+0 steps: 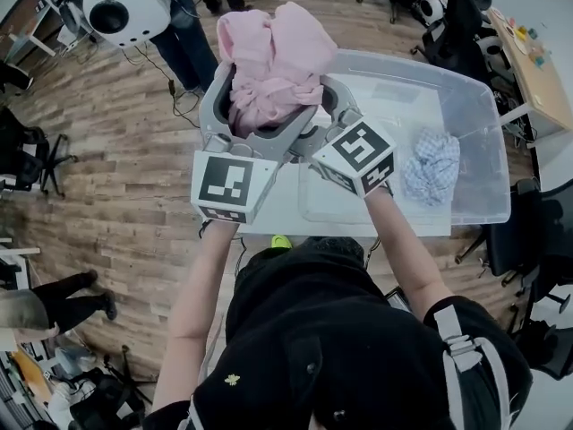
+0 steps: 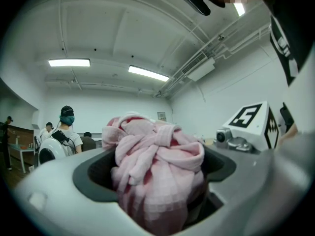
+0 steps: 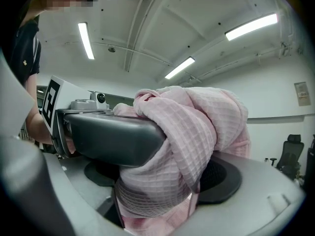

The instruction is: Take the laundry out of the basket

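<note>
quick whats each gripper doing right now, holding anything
Left gripper: closed on the bunched pink waffle-weave cloth.
Right gripper: closed on the same pink cloth.

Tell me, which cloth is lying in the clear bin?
The blue-checked cloth in the bin; the pink cloth is lifted, clamped by the left gripper and right gripper.

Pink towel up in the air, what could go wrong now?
The towel is a loose bunch pinched by the left tool and the right tool. It might slip and drop into the bin or onto the floor. The tools sit close together, so they could bump.
</note>
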A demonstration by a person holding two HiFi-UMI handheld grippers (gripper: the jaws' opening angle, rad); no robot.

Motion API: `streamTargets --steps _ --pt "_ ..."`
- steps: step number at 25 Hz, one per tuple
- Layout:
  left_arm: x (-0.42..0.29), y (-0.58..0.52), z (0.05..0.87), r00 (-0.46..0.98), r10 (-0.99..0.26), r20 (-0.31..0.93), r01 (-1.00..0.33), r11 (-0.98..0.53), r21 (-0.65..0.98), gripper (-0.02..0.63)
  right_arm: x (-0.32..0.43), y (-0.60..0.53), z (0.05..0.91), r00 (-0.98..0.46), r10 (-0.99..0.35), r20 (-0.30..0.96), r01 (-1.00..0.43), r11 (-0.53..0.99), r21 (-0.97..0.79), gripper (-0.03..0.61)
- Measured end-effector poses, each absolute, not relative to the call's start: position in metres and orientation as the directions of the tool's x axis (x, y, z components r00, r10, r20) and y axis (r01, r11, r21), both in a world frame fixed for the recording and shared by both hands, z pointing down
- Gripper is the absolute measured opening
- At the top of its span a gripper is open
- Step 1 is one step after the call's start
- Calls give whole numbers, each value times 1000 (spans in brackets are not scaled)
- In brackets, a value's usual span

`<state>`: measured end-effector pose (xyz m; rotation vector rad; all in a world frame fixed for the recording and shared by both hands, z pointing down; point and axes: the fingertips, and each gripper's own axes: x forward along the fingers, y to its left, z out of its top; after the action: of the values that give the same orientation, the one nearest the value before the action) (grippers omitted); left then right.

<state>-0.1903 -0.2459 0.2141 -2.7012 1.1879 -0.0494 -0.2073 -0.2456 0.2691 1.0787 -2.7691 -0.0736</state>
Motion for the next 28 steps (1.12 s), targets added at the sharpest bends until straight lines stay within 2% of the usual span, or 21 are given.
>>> streamTargets --steps 14,28 --pt "-329 -247 280 562 -825 65 -814 -565 -135 491 -347 -238 333 -811 -551 194 -564 826 -11 460" --pt "-365 -248 381 593 -788 163 -799 -601 1 483 -379 -233 434 -744 -590 313 -645 756 -108 465"
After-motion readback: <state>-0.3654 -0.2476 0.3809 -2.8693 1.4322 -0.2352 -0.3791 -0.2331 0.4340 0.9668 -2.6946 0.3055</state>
